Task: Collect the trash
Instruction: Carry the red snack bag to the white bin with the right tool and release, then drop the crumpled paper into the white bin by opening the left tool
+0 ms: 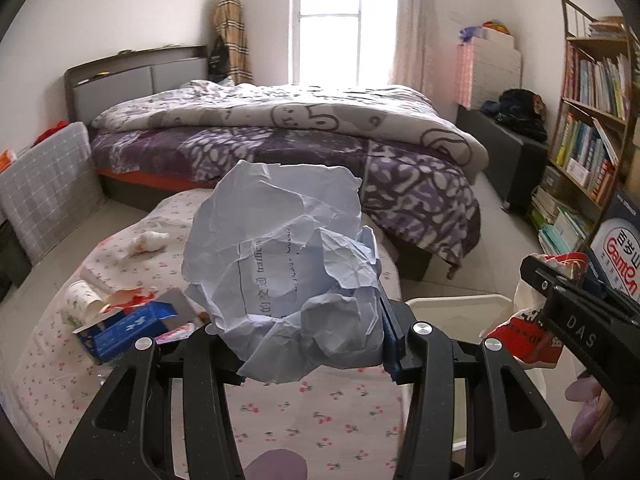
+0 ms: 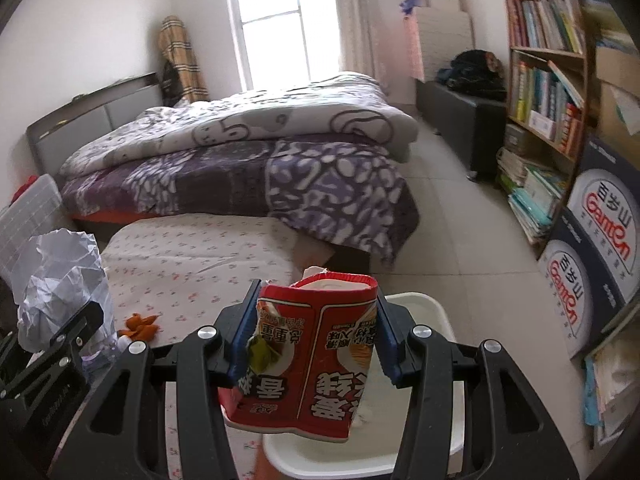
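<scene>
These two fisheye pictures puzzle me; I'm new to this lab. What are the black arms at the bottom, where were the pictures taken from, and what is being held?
They are two hand-held grippers, one in each of a person's hands, each with its own camera looking along its fingers. The left gripper is shut on a crumpled paper ball. The right gripper is shut on a crushed red noodle cup, above a white bin. On the floral-cloth table lie a blue box, a paper cup and a wad of tissue. Behind stands a bed.
</scene>
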`<state>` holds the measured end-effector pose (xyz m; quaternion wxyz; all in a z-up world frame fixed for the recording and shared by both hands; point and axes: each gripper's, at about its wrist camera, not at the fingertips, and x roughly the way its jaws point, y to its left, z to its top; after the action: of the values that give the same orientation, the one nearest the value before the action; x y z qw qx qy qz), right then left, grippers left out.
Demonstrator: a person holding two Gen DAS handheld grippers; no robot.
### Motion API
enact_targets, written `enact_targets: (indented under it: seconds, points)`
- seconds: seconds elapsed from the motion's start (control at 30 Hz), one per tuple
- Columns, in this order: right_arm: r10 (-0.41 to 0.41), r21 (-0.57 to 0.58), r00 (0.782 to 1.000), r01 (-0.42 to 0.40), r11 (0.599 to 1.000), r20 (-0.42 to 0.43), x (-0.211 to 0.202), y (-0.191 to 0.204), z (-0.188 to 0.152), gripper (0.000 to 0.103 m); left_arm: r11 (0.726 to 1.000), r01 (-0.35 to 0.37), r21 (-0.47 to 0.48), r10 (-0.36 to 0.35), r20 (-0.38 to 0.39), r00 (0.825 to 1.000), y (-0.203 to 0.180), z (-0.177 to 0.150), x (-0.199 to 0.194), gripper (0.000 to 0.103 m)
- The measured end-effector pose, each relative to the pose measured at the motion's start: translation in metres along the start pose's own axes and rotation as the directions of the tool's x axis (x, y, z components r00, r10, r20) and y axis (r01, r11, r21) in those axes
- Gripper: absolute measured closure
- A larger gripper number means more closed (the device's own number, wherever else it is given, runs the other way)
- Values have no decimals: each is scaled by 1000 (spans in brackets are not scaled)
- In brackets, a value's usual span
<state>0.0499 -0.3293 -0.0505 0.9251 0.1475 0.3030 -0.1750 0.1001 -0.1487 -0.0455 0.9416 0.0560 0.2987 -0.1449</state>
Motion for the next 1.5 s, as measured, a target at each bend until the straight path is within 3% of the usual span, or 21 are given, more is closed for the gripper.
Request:
enact_targets:
  seconds: [0.3,0.43,0.53,1.13,1.23,1.33,1.5]
  points:
    - [-67,98,997,69,993,-26,4,-48,2,48,997,61,49,-60,-23,998,-45,-1,15,57]
    - [-113,131,993,114,985,-16,2,-65,4,31,994,90,70,-87,-39,995,-65,-1,23,57]
    - [-144,158,989,144,977,-11,0,-80,6,25,990,115,80,-111,-57,992,-79,-3,30,57]
    - [-233,278,972,227,933,-9,-10,-136,9,18,967,231,106,-214,-151,965,-138,-6,57,55]
    - [-242,286,970,235,929,-10,-10,-141,10,18,964,244,109,-226,-153,962,-142,-3,62,50]
    - [-246,292,969,240,926,-15,-9,-142,10,18,961,257,103,-238,-161,958,-143,0,66,29]
    - [-247,291,969,240,926,-11,-9,-141,10,18,966,244,86,-229,-156,961,-137,1,66,26]
